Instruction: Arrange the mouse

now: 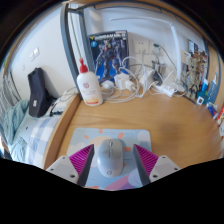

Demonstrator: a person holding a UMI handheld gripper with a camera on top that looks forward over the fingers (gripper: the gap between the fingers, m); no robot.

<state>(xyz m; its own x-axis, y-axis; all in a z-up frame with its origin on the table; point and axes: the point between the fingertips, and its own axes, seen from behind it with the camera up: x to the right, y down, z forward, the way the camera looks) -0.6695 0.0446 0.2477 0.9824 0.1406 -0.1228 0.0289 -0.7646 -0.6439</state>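
A light grey mouse (111, 156) lies lengthwise on a pastel mouse mat (84, 142) with orange dots, at the near side of a round wooden table (172, 122). My gripper (112, 160) is down over it. The pink pads (87, 161) sit against the mouse's left and right flanks, so the gripper is shut on the mouse. The mouse's underside appears to rest on the mat. Its near end is hidden below the fingers.
Beyond the mat stand a white bottle with a red cap (88, 84), a model-kit box (108, 48) and a tangle of white cables (140, 80). A black pouch (40, 92) lies to the left off the table. More small items crowd the far right (200, 85).
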